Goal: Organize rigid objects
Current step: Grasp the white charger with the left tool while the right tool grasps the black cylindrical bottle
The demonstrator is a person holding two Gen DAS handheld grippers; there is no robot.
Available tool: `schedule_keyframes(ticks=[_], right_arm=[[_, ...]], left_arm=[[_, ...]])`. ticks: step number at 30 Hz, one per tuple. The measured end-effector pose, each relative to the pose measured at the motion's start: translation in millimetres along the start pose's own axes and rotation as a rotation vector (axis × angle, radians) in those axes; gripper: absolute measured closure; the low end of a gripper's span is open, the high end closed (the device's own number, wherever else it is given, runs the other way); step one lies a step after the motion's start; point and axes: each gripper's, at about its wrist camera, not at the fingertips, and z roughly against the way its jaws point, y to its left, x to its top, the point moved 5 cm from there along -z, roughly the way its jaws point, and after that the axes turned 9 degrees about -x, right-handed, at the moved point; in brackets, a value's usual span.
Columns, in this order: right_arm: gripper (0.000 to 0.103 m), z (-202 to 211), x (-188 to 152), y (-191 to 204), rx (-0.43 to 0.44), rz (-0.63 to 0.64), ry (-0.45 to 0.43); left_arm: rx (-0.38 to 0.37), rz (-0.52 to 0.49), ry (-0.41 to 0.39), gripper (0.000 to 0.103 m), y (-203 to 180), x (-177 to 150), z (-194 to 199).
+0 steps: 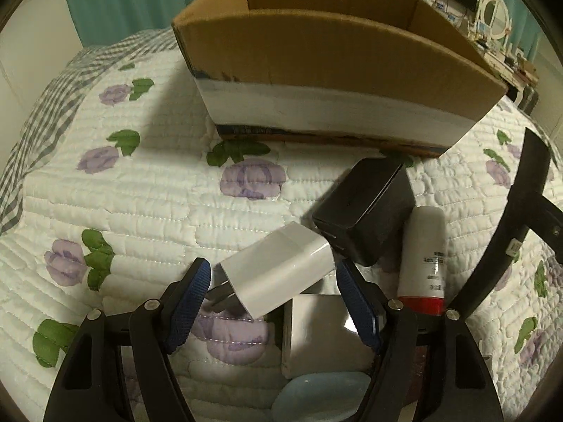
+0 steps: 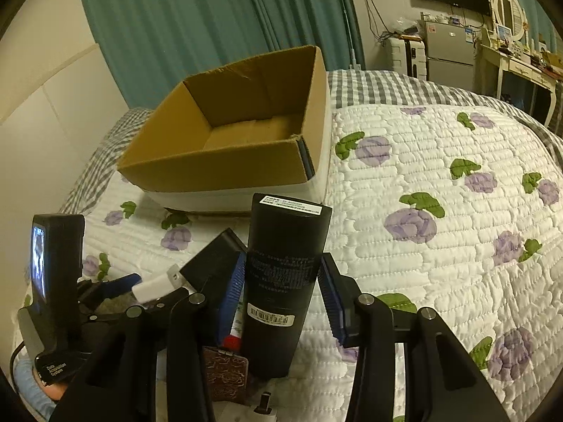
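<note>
- Right now the left gripper (image 1: 272,293) is standing wide, its blue pads (image 1: 188,304) flanking a white charger (image 1: 278,274) without clearly touching it; whether the charger is resting on the bed or being lifted, I cannot tell.
- The charger is lying tilted between the fingers, prongs pointing toward the left pad, its far end nearly touching a black cube (image 1: 366,211).
- Just right of the cube, a white tube (image 1: 427,256) with a red cap is lying beside the right finger.
- Under the left gripper, a white box (image 1: 316,334) and a pale blue thing (image 1: 316,397) are showing on the bed's quilt (image 1: 140,193).
- The right gripper (image 2: 281,299) is standing part-open around a black bottle (image 2: 281,288); its left pad (image 2: 232,299) is sitting against the bottle, while a slim gap is showing at the right pad, so a firm hold cannot be confirmed.
- The bottle is standing roughly upright between the fingers, its labelled end up.
- A carton (image 2: 228,140) is sitting open on the quilt beyond both grippers, just behind the cube and bottle, its inside looking bare.
- At the right camera's lower edge, a brown embossed case (image 2: 225,372) is lying beside the bottle's base.
</note>
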Motion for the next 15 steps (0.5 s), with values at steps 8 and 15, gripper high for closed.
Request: schedule_keyframes(ticks=[8,15], right_arm=[[0.061,12,2,7,-0.001,0.023,-0.028],[0.062,34,12,15,0.003,0.043,-0.086]], left_arm=[[-0.017,-0.051,-0.034,0.042,-5,0,12],[-0.047,-0.037,-0.088,0.043,-6,2,41]])
